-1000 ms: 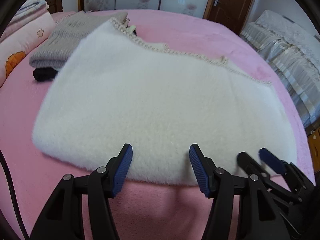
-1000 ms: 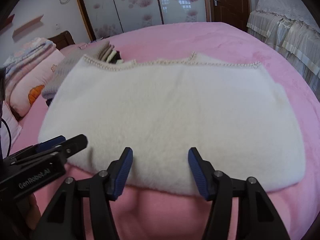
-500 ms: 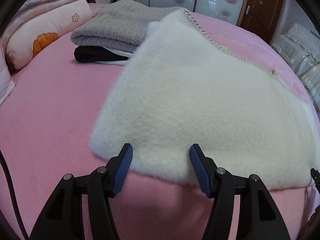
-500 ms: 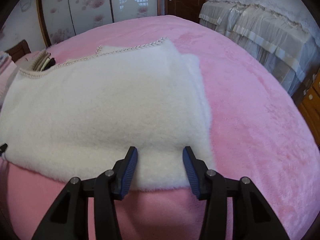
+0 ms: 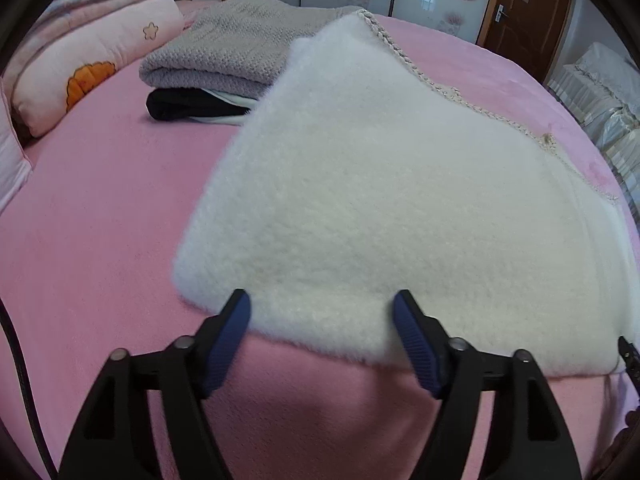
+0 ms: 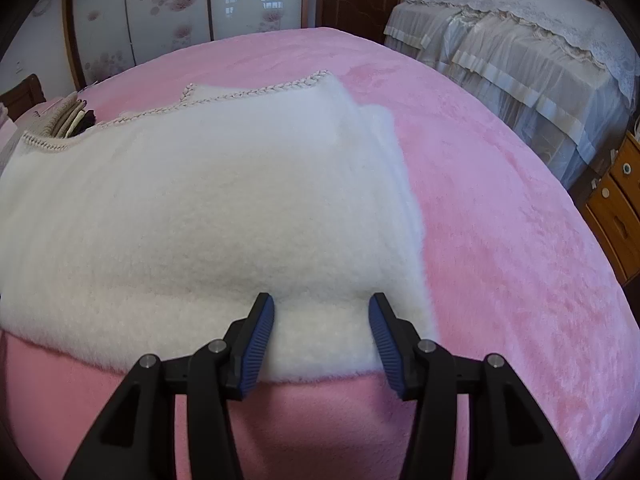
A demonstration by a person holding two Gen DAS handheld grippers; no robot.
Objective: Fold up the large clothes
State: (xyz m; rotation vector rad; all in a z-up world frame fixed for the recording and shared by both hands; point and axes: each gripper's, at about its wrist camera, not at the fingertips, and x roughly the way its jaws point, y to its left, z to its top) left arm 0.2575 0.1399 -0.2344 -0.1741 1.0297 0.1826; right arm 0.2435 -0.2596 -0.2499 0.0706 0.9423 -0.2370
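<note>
A white fleece garment (image 5: 380,208) with a braided trim lies folded flat on the pink bed (image 5: 100,220). My left gripper (image 5: 320,312) is at the garment's near left corner. Its jaws are opening wide, with the fluffy near edge between the pads and no pad pressing on it. In the right wrist view the same garment (image 6: 200,208) fills the left and middle. My right gripper (image 6: 322,316) sits at its near right corner. Those jaws are opening a little, and the edge lies between the blue pads (image 6: 260,332).
A folded grey knit (image 5: 240,48) on a black garment (image 5: 180,106) lies beyond the fleece's far left corner, next to a pink pillow (image 5: 88,60). A second bed with a lace cover (image 6: 520,48) and a wooden drawer unit (image 6: 616,208) stand to the right.
Both grippers slid apart along the near edge, the left to the left corner and the right to the right corner. The left jaws have spread wider.
</note>
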